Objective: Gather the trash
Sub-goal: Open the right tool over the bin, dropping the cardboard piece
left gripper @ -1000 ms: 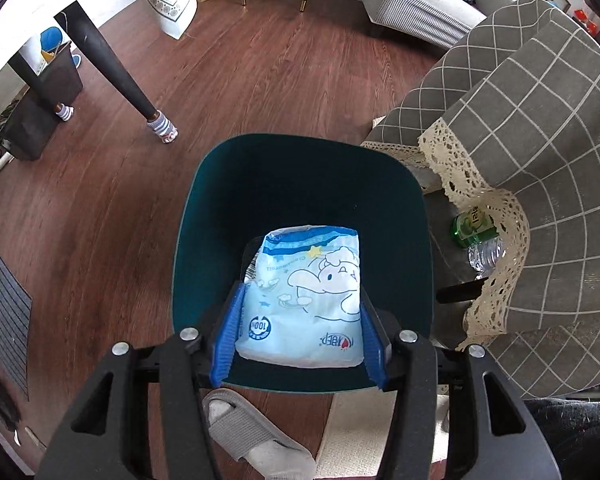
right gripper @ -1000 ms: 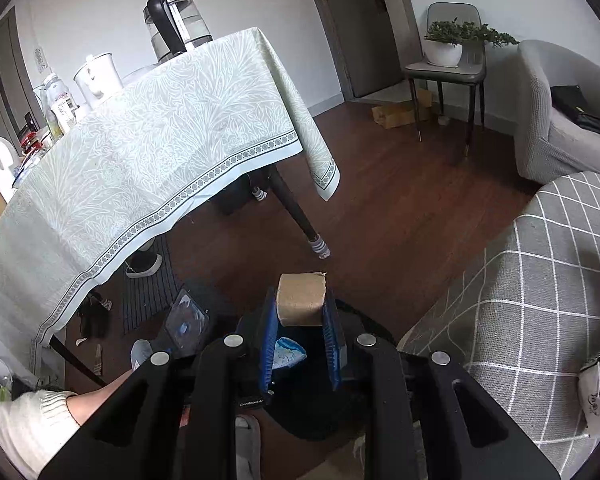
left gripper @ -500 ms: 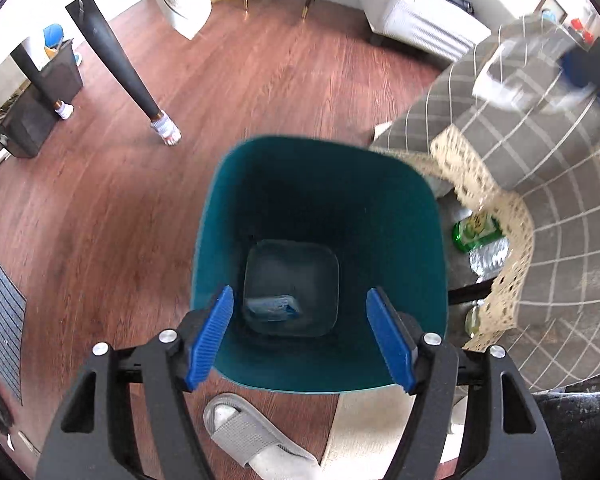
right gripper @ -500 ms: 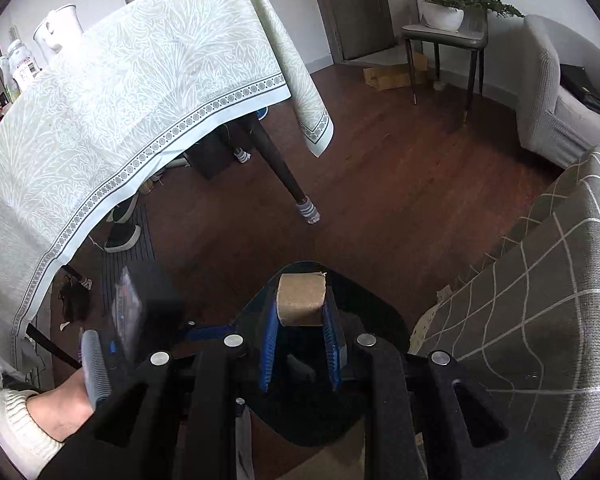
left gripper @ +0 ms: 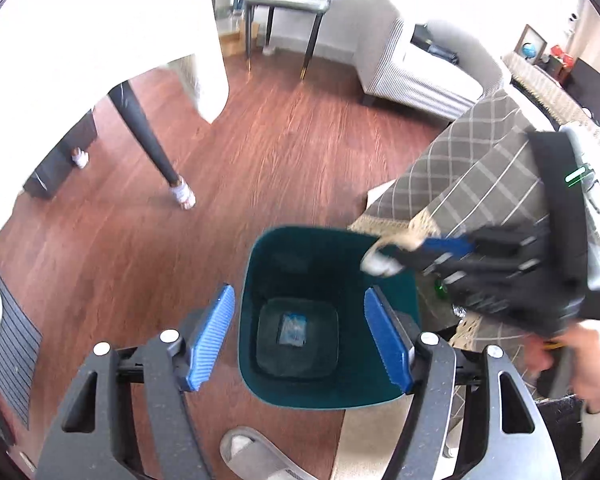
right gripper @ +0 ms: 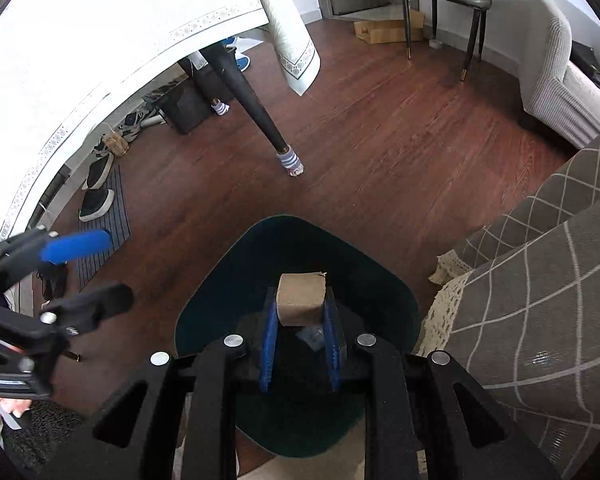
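A dark teal trash bin (left gripper: 260, 272) stands on the wood floor; it also shows in the right wrist view (right gripper: 228, 280). A blue and white wipes packet (left gripper: 294, 329) lies at its bottom. My left gripper (left gripper: 300, 328) is open and empty above the bin's near rim. My right gripper (right gripper: 298, 312) is shut on a brown cardboard roll (right gripper: 301, 299) and holds it over the bin's opening. The right gripper also shows in the left wrist view (left gripper: 420, 254), over the bin's far right rim. The left gripper shows at the left of the right wrist view (right gripper: 84, 268).
A checked cloth with a lace edge (right gripper: 540, 280) hangs right of the bin. A black table leg (right gripper: 256, 120) stands behind it under a pale tablecloth. A grey slipper (left gripper: 252, 456) lies in front of the bin. Shoes on a striped mat (right gripper: 100, 200) lie left.
My left gripper opened and dropped the wipes packet into the bin, then rose and drew back. My right gripper moved down over the bin with the cardboard roll.
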{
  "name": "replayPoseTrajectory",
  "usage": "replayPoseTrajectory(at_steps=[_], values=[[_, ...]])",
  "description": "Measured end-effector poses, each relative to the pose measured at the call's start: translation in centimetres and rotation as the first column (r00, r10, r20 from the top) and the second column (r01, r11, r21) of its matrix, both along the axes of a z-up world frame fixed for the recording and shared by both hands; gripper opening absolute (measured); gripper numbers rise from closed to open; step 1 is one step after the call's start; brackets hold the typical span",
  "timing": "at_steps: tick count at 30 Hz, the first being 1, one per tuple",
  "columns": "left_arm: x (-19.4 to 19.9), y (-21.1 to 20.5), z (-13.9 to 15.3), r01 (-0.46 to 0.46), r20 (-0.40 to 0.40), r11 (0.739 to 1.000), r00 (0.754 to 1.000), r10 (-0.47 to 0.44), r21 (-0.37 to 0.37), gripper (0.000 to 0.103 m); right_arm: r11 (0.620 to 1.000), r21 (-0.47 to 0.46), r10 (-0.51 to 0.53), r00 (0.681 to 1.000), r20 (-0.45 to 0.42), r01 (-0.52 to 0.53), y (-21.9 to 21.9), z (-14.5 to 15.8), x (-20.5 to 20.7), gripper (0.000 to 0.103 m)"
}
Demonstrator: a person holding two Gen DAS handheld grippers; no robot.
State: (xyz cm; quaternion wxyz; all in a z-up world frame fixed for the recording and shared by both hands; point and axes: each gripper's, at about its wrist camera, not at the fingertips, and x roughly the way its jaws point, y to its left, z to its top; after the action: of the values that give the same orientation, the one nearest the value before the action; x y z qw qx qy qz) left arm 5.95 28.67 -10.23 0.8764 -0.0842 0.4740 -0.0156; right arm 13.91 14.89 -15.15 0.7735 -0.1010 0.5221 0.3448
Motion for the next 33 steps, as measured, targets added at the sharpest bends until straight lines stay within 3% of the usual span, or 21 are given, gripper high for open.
replayPoseTrajectory(at_steps=[7, 12, 17, 19, 20, 21, 27, 33], values=[[-1.0, -0.8, 4.8, 0.014, 0.103, 1.0, 0.995, -0.013, -0.006, 0.062, 0.999, -0.037, 0.016, 0.998, -0.063, -0.018, 1.5, -2.9, 0.0, 0.021], [-1.7, -1.2, 8.1, 0.001, 0.171, 0.999, 0.985, 0.005, -0.038, 0.05, 0.997, -0.069, 0.018, 0.998, -0.068, -0.023, 2.5, -4.6, -0.3, 0.021], [-2.6, -1.1, 11.7, -0.017, 0.247, 0.998, 0.969, 0.033, -0.067, 0.047, 0.991, -0.13, 0.005, 0.993, -0.115, -0.02, 3.1, -7.4, -0.4, 0.021], [-2.8, -1.0, 13.1, -0.029, 0.274, 0.996, 0.96, 0.05, -0.079, 0.044, 0.989, -0.144, 0.012, 0.991, -0.132, -0.031, 3.3, -8.3, -0.5, 0.034], [-3.1, -1.0, 13.7, -0.027, 0.288, 0.996, 0.956, 0.05, -0.082, 0.042, 0.989, -0.145, 0.018, 0.992, -0.127, -0.037, 3.4, -8.6, -0.7, 0.058], [-3.2, -1.0, 14.2, -0.025, 0.3, 0.996, 0.953, 0.05, -0.084, 0.041, 0.988, -0.146, 0.025, 0.993, -0.119, -0.042, 3.5, -8.9, -0.9, 0.067], [-4.3, -1.8, 16.3, -0.002, 0.364, 0.997, 0.931, 0.029, -0.074, 0.039, 0.984, -0.159, 0.07, 0.992, -0.104, -0.086, 3.3, -9.2, -1.9, 0.067], [-4.3, -2.3, 17.3, -0.017, 0.39, 0.999, 0.92, 0.035, -0.048, 0.039, 0.981, -0.144, 0.123, 0.991, -0.044, -0.128, 2.4, -6.7, -3.3, 0.066]])
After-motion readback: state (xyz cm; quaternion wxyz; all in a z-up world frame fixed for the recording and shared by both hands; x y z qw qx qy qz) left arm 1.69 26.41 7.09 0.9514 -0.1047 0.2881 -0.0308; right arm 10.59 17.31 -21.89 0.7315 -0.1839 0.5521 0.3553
